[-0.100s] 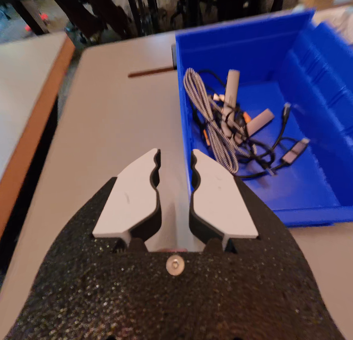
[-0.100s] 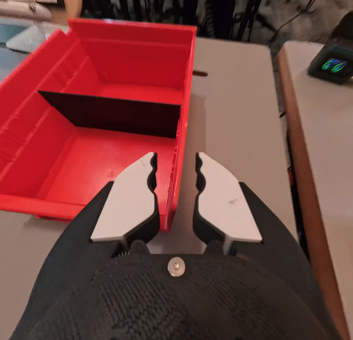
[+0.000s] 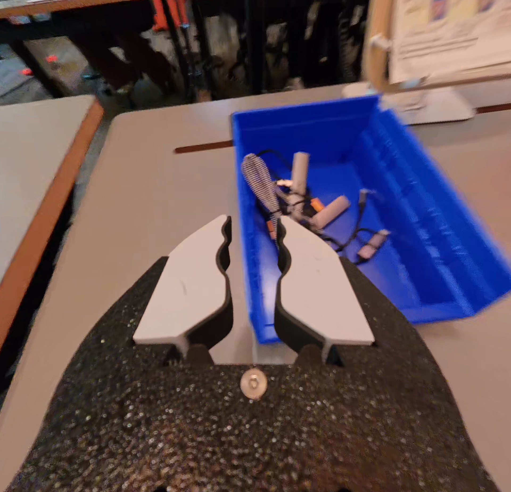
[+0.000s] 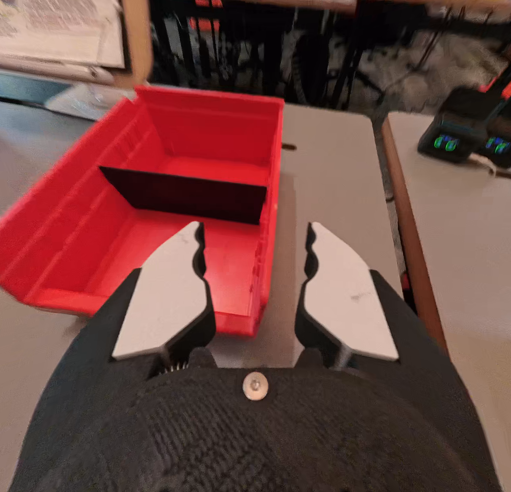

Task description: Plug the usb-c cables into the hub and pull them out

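In the left wrist view a blue bin (image 3: 442,229) holds a tangle of cables: a black-and-white braided cable (image 3: 260,182), thin black cables with grey plugs (image 3: 373,243), and two grey stick-shaped hubs (image 3: 300,171) (image 3: 331,211). My left gripper (image 3: 254,224) is open and empty, above the bin's near left wall. In the right wrist view my right gripper (image 4: 255,229) is open wide and empty, above the right wall of a red bin (image 4: 55,207). The red bin has a black divider (image 4: 182,193) and both its compartments look empty.
Both bins stand on a grey table (image 3: 154,202). A second table with a brown edge (image 3: 41,215) lies to the left, another to the right with dark devices showing green lights (image 4: 453,143). A board with papers (image 3: 448,27) stands behind the bins. Across from one pair of fingers to the other is roughly 75 cm.
Both views have pulled back and tilted up, so the bins look farther off. My right gripper's jaws have opened wider. My left gripper's jaws have opened a little.
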A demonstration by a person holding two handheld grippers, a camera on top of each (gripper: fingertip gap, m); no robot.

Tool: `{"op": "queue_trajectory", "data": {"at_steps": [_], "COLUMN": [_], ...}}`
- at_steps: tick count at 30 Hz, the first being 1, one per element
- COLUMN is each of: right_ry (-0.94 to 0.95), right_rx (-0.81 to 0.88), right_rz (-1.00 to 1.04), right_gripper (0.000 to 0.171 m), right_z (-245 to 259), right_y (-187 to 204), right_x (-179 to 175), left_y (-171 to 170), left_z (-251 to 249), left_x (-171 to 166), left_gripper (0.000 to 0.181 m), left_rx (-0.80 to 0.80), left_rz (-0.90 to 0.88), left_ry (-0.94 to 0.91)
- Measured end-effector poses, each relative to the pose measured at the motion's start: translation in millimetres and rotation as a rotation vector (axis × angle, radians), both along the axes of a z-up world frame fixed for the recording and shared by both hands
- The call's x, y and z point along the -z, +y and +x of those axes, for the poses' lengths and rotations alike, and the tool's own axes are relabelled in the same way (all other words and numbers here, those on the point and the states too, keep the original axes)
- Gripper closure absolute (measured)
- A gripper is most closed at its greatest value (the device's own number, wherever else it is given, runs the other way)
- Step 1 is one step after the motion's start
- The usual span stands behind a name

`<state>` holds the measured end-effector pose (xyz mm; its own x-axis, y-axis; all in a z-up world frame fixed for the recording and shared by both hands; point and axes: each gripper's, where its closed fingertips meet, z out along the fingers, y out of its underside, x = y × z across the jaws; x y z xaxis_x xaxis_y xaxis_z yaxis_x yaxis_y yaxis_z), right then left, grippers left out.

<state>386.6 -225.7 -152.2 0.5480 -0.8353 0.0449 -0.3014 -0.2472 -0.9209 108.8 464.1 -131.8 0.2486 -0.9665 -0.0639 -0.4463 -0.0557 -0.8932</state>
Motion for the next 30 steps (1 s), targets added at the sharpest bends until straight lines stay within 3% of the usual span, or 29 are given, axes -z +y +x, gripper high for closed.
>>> {"op": "queue_trajectory", "data": {"at_steps": [5, 9, 12, 16, 19, 27, 30], "right_ry": [-0.197, -0.233, -0.247, -0.257, -0.273, -0.239, -0.240], "right_rx": [-0.140, -0.303, -0.386, -0.450, -0.494, -0.600, -0.617], "right_rz": [0.032, -0.002, -0.035, -0.058, -0.054, -0.081, -0.104], "right_gripper": [0.079, 0.083, 0.086, 0.085, 0.087, 0.090, 0.095], "right_z": [-43, -77, -85, -82, -77, -74, -74], "right_y": [46, 102, 135, 159, 165, 168, 167], "right_x": [-57, -61, -54, -48, -48, -30, -21], "left_y": [-71, -126, -145, -118, -104, -74, -75], "left_z": [22, 53, 74, 97, 110, 124, 128], "left_x": [-10, 10, 43, 81, 101, 145, 149], "left_gripper": [0.134, 0.127, 0.129, 0.136, 0.139, 0.136, 0.159], "left_rx": [0.220, 0.390, 0.463, 0.485, 0.563, 0.636, 0.591], "left_rz": [-0.115, -0.059, 0.013, 0.267, 0.340, 0.372, 0.238], "left_ry": [0.166, 0.307, 0.496, 0.753, 0.847, 1.029, 0.981]}}
